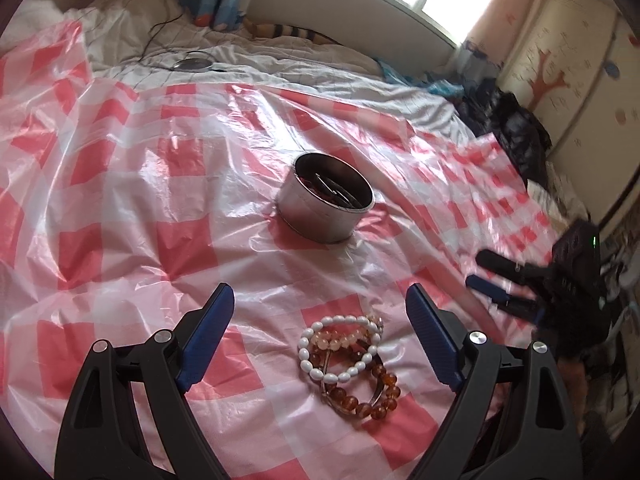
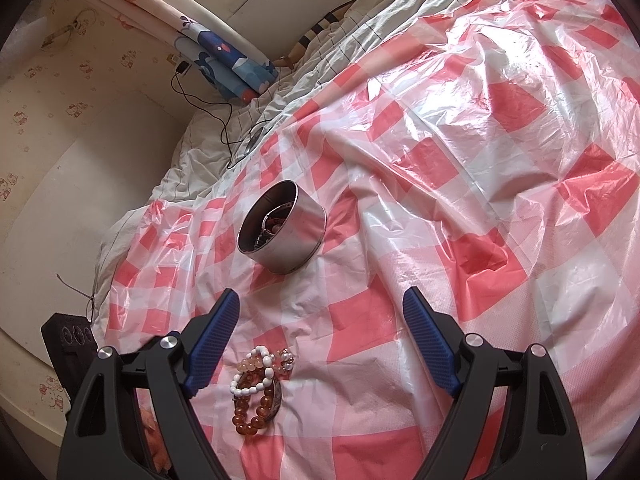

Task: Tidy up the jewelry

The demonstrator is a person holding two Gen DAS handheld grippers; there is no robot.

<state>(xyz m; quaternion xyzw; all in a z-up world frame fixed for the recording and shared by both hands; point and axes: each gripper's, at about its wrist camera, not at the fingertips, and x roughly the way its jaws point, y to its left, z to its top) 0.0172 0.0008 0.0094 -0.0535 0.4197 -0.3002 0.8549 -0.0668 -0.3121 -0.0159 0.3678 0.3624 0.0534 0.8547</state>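
A: How are the two tools set?

B: The left gripper (image 1: 320, 304) is spread wide, nothing held between its blue pads (image 1: 210, 334). The right gripper (image 2: 320, 312) is spread just as wide and is likewise empty. In the left wrist view the right gripper is also seen at the right edge, above the cloth, its fingers apart.

A: And the jewelry?

B: A small pile of bracelets (image 1: 348, 364) is laid on the red-and-white checked plastic sheet (image 1: 120, 200) — a white bead bracelet (image 1: 340, 350) on top, a pale peach one (image 1: 338, 340) against it, and an amber bead bracelet (image 1: 366, 398) beneath, with a darker bangle tangled in. The pile is found between and just in front of the left fingers, touched by neither.

A: From the right side?

B: The same pile (image 2: 260, 388) is seen low, just beside the right gripper's left pad (image 2: 212, 344), not in contact with it.

A: The container?

B: A round metal tin (image 1: 326, 200) is stood upright farther out on the sheet, well apart from the pile. Some dark and reddish pieces are seen inside it (image 2: 276, 224) — which pieces cannot be told.
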